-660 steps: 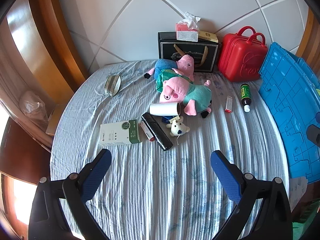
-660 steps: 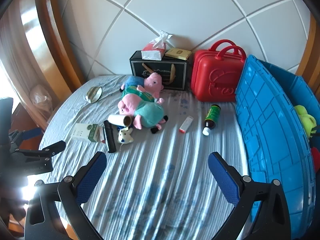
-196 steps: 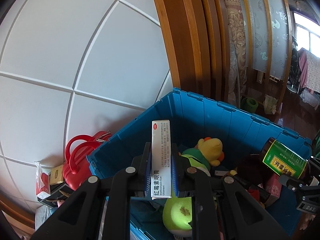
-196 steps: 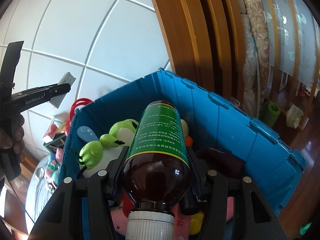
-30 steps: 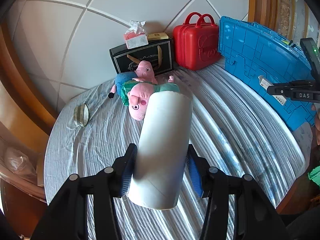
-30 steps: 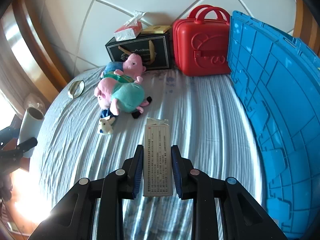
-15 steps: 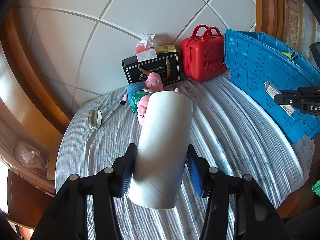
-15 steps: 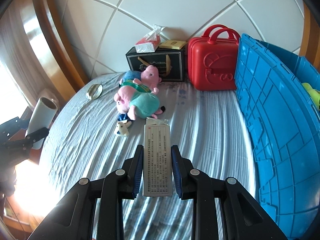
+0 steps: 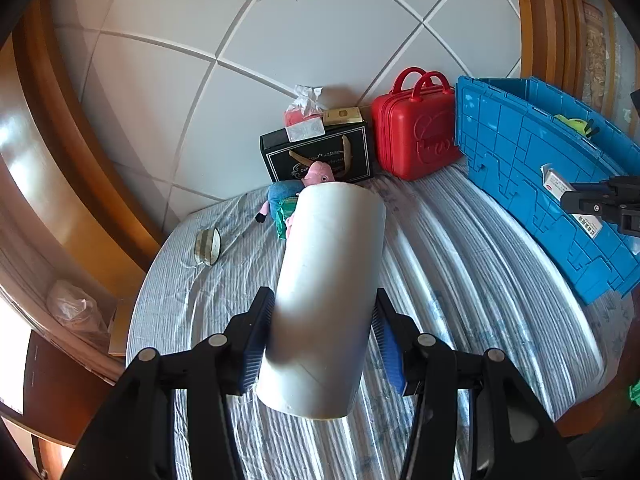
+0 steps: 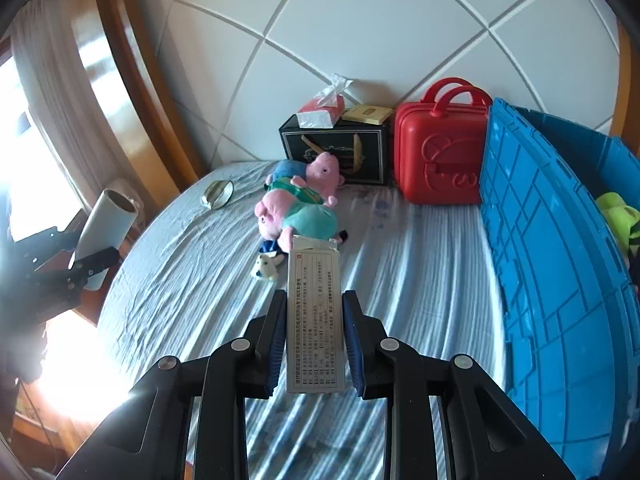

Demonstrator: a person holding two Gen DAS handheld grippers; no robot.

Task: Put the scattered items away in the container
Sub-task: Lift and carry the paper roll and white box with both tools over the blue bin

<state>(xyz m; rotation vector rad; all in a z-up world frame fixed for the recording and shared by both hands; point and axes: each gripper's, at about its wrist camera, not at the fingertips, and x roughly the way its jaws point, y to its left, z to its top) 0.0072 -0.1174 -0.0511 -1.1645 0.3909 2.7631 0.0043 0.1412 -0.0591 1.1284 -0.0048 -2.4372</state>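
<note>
My left gripper (image 9: pixel 322 336) is shut on a white roll (image 9: pixel 326 292), held above the striped bed; it also shows in the right wrist view (image 10: pixel 106 226). My right gripper (image 10: pixel 314 334) is shut on a small white medicine box (image 10: pixel 315 316), which also shows in the left wrist view (image 9: pixel 570 200) beside the blue container (image 9: pixel 532 168). The container (image 10: pixel 560 272) stands at the bed's right edge with a green plush (image 10: pixel 620 216) inside. Two pink pig plushes (image 10: pixel 298 206) and a small white dog toy (image 10: pixel 265 269) lie on the bed.
A red case (image 10: pixel 438 156), a black gift bag (image 10: pixel 336 152) with a tissue pack (image 10: pixel 322 110) on it stand against the white headboard. A small round mirror (image 10: pixel 218 194) lies at the bed's left. A wooden frame curves along the left.
Both grippers have risen and tilted up, so the bed items look farther off. The right gripper with its box has drawn nearer the container. Both holds are unchanged.
</note>
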